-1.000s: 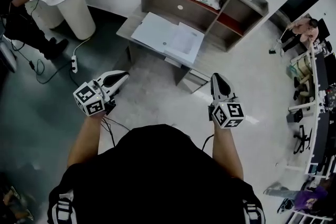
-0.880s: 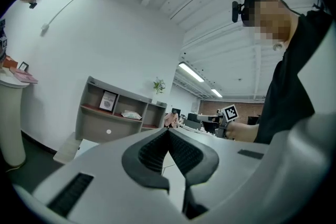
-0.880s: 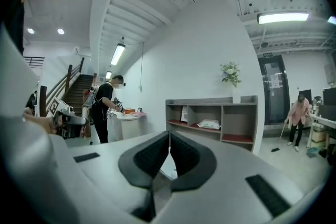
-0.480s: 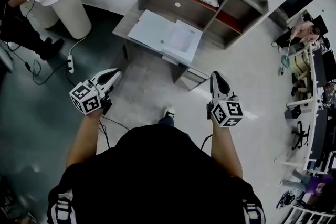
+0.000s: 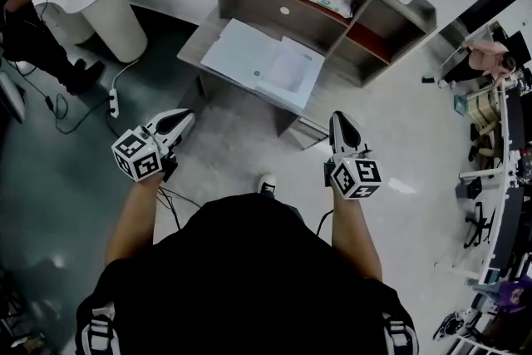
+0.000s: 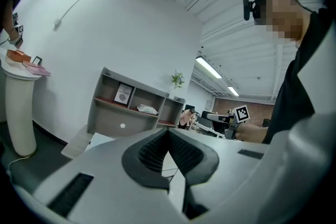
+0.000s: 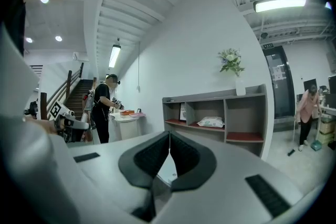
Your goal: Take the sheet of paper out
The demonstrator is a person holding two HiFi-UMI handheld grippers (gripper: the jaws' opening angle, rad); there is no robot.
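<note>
Light is bright, even and indoor. In the right gripper view a ceiling tube (image 7: 280,4) glows at the upper right and a strip light (image 7: 115,55) at the upper left. In the left gripper view a lamp (image 6: 209,67) burns right of centre. Both gripper views bow straight lines and go black at the corners. The left gripper (image 6: 168,131) and the right gripper (image 7: 169,134) fill the lower frame, soft so near the lens. In the head view the pale floor (image 5: 416,129) carries a glare patch at centre right, and the dark floor (image 5: 50,179) at the left is dim.
</note>
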